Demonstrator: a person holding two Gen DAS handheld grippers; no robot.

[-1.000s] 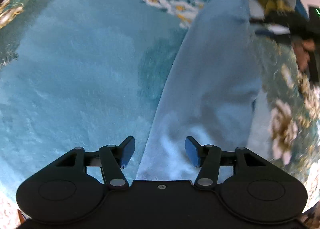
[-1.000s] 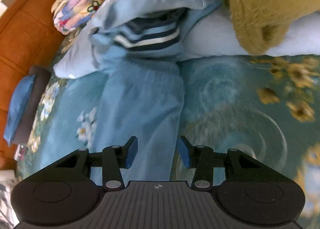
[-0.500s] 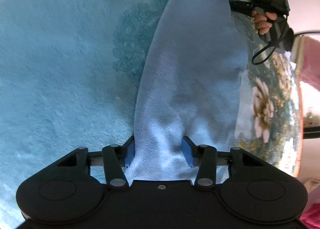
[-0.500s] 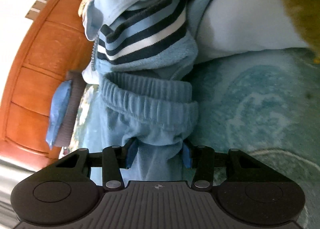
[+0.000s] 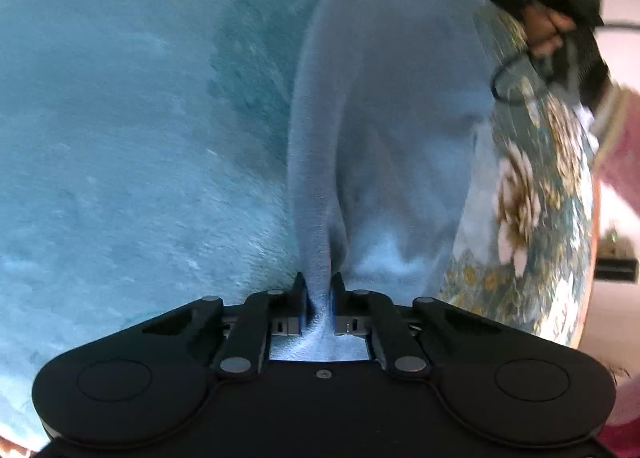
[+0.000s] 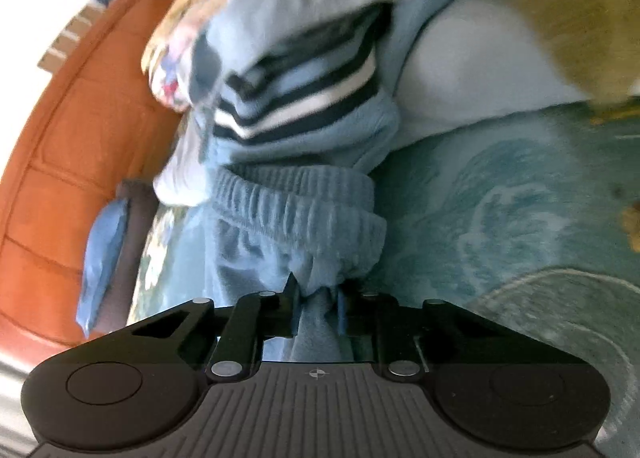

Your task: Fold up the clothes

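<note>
Fleecy blue trousers [image 5: 392, 106], ribbed waistband bunched, pinched by both hand-held grippers [image 5: 319, 294] [image 6: 316, 298].
</note>
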